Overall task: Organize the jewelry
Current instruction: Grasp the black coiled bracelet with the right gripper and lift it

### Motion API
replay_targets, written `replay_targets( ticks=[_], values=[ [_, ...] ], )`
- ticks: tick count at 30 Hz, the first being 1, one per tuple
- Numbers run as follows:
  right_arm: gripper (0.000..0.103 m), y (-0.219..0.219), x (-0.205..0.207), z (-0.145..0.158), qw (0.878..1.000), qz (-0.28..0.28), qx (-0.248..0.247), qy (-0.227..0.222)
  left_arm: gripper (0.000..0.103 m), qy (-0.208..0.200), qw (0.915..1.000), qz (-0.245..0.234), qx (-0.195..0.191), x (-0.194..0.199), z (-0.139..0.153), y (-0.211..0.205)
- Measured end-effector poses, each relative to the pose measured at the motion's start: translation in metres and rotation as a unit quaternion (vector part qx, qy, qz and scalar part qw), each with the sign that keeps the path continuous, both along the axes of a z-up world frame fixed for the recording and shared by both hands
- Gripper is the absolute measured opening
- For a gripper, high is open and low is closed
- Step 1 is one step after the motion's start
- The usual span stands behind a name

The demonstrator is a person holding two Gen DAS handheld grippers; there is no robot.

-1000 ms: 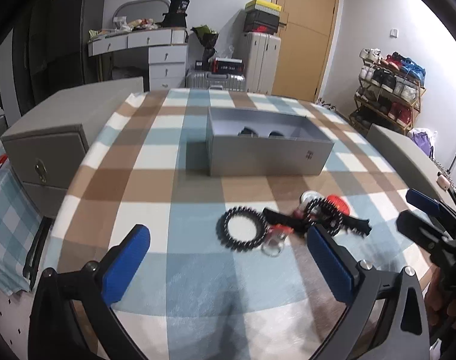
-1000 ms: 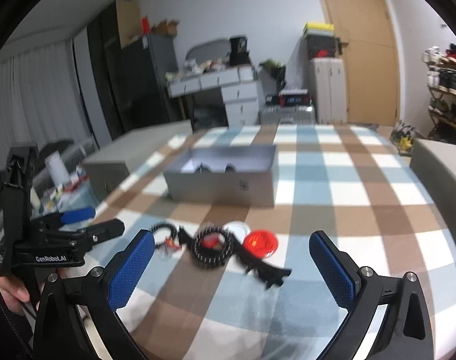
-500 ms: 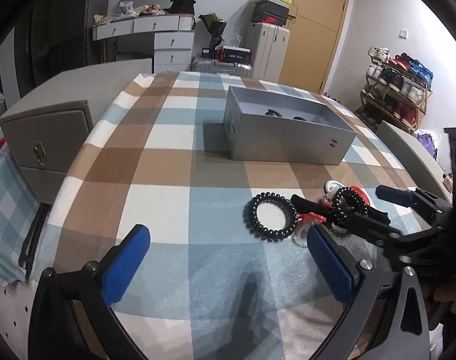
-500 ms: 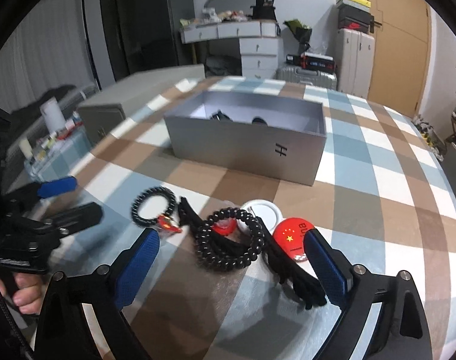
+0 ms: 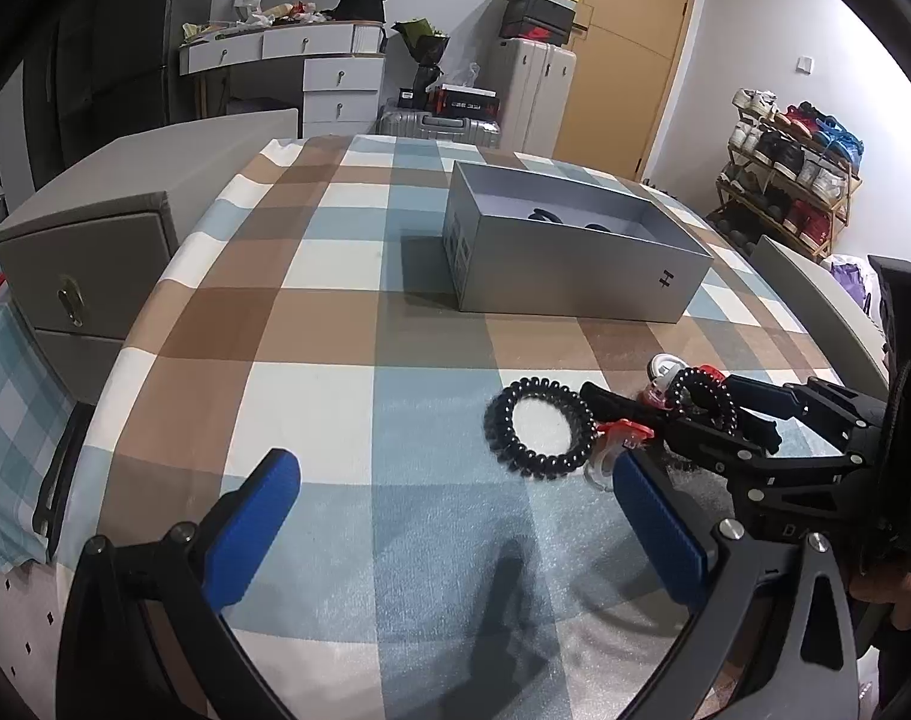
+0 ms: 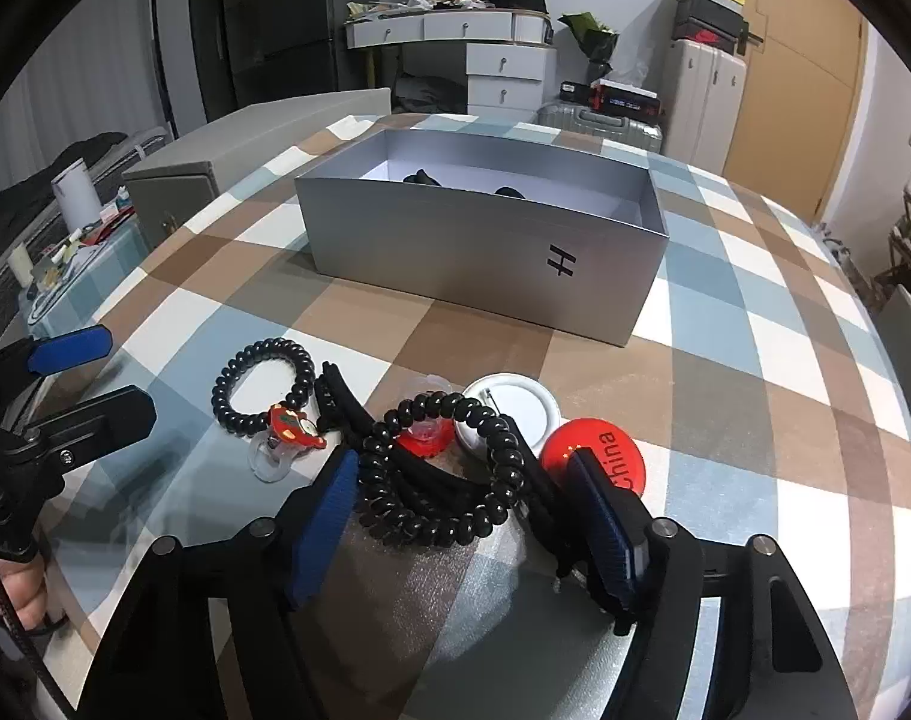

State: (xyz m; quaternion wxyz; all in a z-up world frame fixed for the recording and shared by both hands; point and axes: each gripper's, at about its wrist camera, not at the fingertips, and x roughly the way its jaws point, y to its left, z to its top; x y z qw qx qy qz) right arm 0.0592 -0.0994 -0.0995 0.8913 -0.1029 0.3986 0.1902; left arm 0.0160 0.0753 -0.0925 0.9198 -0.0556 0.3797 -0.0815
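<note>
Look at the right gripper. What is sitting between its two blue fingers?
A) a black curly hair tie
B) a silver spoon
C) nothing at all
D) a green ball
A: in the right wrist view, the right gripper has its blue fingers on either side of the black spiral coil hair tie, which lies on the checked tablecloth in front of the open grey cardboard box.

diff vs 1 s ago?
Right tongs came down and forward, narrowing around the nearer black coil hair tie; not yet gripped. Left tongs stayed open, drifting left. Grey box, badges and other items didn't move.
</note>
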Motion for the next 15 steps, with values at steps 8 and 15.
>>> replay_targets(
  ticks=[8,15],
  values=[
    [0.055,-0.009,-0.004,0.006,1.0,0.001,0.03,-0.001,0.102,0.004,1.0,-0.001,0.005,0.0,0.001,-0.002],
    [0.048,-0.025,-0.004,0.009,0.997,-0.008,0.073,0.014,0.102,0.001,0.9996,-0.024,0.016,0.002,0.006,-0.012]
  ],
)
